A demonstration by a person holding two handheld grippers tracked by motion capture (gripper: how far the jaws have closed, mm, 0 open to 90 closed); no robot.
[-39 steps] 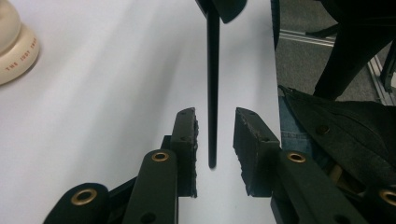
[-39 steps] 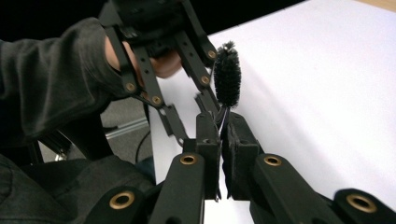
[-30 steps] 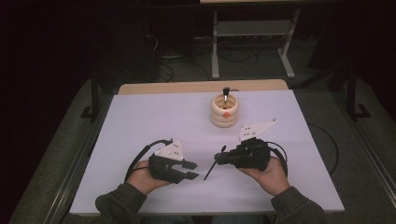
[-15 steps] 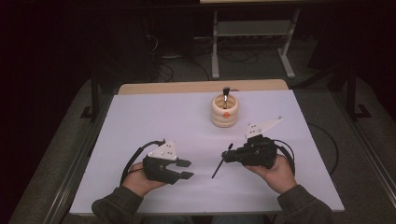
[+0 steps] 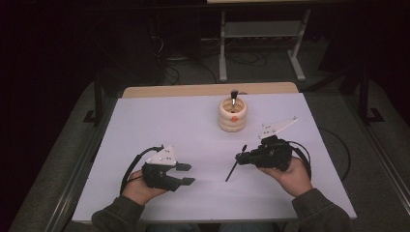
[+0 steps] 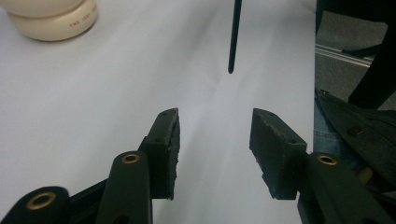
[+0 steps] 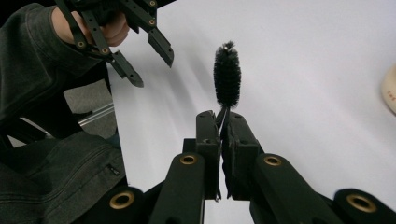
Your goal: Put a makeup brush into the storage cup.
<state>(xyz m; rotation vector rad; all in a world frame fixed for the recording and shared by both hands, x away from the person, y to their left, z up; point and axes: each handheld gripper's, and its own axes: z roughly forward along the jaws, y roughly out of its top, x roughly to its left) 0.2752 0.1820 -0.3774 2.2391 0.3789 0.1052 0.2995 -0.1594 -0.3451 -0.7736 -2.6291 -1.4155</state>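
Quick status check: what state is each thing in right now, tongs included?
Left tongs: open, nothing between the jaws, which have just been opening.
Right tongs: shut on the small black brush.
Small black brush: held by its thin stem, bristle head free beyond the jaws.
Cream ringed holder: upright on the table, one dark-handled tool standing in it.

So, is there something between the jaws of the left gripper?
No, in the left gripper view the left gripper has open jaws with bare white table between them.
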